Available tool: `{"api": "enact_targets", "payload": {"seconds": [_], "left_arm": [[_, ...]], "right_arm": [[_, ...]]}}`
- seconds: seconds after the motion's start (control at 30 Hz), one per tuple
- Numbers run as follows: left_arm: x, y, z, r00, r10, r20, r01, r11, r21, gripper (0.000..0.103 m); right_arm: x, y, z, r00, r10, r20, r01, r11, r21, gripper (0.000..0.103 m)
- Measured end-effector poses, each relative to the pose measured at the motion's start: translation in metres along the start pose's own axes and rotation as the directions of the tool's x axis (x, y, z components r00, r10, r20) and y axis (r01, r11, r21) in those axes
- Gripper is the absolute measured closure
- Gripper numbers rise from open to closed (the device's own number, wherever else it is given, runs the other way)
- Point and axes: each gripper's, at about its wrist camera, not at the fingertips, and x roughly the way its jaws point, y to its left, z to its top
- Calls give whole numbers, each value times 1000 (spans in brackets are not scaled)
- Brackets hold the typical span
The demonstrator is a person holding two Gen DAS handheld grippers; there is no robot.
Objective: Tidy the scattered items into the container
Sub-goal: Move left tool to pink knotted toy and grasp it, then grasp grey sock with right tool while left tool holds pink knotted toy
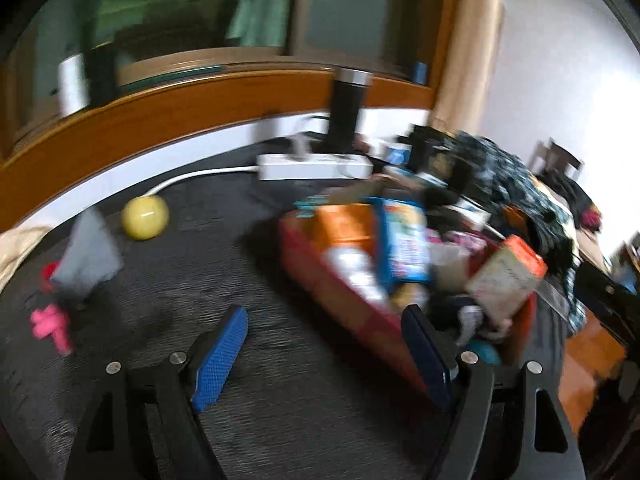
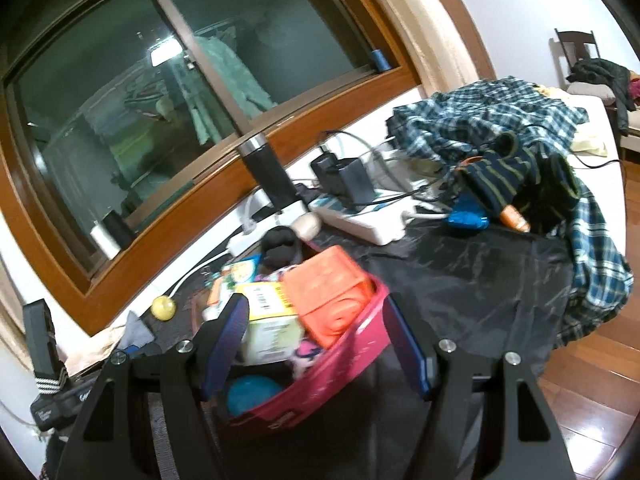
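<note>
Two blue-padded fingers of the left gripper stand wide apart with nothing between them, over a dark table. In the blurred left wrist view, the red container sits right of centre, heaped with boxes and packets, its near corner beside the right-hand finger. A yellow ball, a grey piece and a pink toy lie scattered to the left.

From the right wrist, the right gripper is also spread open and empty, straddling the container. It looks pinkish-red, crammed with an orange block, a pale carton and a blue ball. A plaid cloth lies well behind.
</note>
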Motion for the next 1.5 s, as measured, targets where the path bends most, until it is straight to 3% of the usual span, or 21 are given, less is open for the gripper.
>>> {"api": "enact_targets", "payload": {"seconds": [0.17,0.43,0.7,1.13,1.23,1.3,1.5], "left_arm": [[-16,64,-8,992,123,10,-122,990,-68,22],[-38,170,-24,967,253,-14,-249,938,-240,22],[-22,222,-31,957,285,-58,-290,914,-285,22],[39,251,-21,954,263,-141,-296,897,-327,22],[37,255,-23,958,261,-121,-287,892,-349,23],[36,257,-25,956,268,-116,-292,886,-361,39],[34,256,-28,960,262,-98,-279,883,-377,39]], "right_arm": [[1,33,-3,999,46,-16,-47,997,-66,30],[13,87,-14,992,110,-64,-118,981,-151,25],[29,135,-33,981,143,-130,-170,958,-232,25],[76,178,-57,959,117,-260,-197,931,-308,25],[99,198,-61,939,137,-315,-238,920,-310,25],[116,211,-65,922,153,-356,-268,914,-303,25],[168,250,-77,851,205,-483,-353,905,-237,25]]}}
